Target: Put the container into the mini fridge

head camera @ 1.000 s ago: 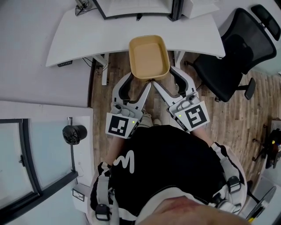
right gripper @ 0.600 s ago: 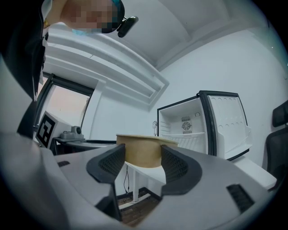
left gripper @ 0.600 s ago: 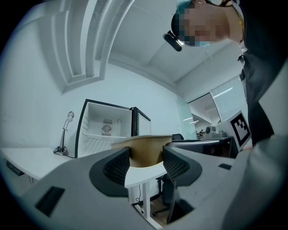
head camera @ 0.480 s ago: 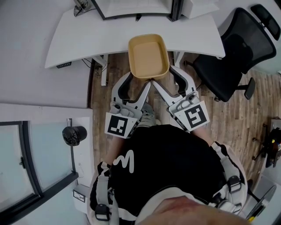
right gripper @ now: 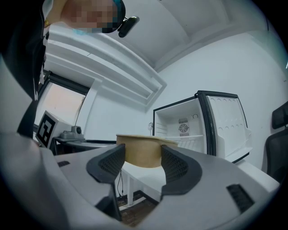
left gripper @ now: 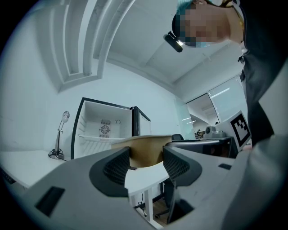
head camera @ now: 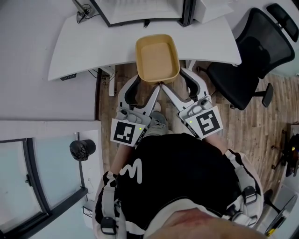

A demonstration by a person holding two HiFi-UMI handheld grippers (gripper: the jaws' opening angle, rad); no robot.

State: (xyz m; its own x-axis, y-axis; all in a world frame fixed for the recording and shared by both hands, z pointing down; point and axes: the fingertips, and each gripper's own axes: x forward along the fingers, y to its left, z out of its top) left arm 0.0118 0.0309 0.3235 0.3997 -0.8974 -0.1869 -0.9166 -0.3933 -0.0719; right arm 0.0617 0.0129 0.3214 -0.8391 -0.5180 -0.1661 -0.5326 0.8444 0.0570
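Note:
A tan, empty, rectangular container (head camera: 157,63) hangs in the air over the near edge of the white desk (head camera: 93,42). My left gripper (head camera: 149,82) is shut on its near left end and my right gripper (head camera: 176,82) on its near right end. In the left gripper view the container (left gripper: 145,150) sits between the dark pads of the left gripper (left gripper: 145,164). The right gripper view shows the container (right gripper: 143,152) held the same way by the right gripper (right gripper: 143,164). The mini fridge (head camera: 140,9) stands on the desk with its door open, white inside (left gripper: 105,128) (right gripper: 193,123).
A black office chair (head camera: 252,56) stands to the right on the wood floor. A small microphone stand (head camera: 81,7) (left gripper: 60,134) sits left of the fridge. A white cabinet with a black round object (head camera: 82,149) is at my left.
The container, held by both grippers, has moved a little forward toward the desk and fridge. More of the fridge's front shows at the top of the head view.

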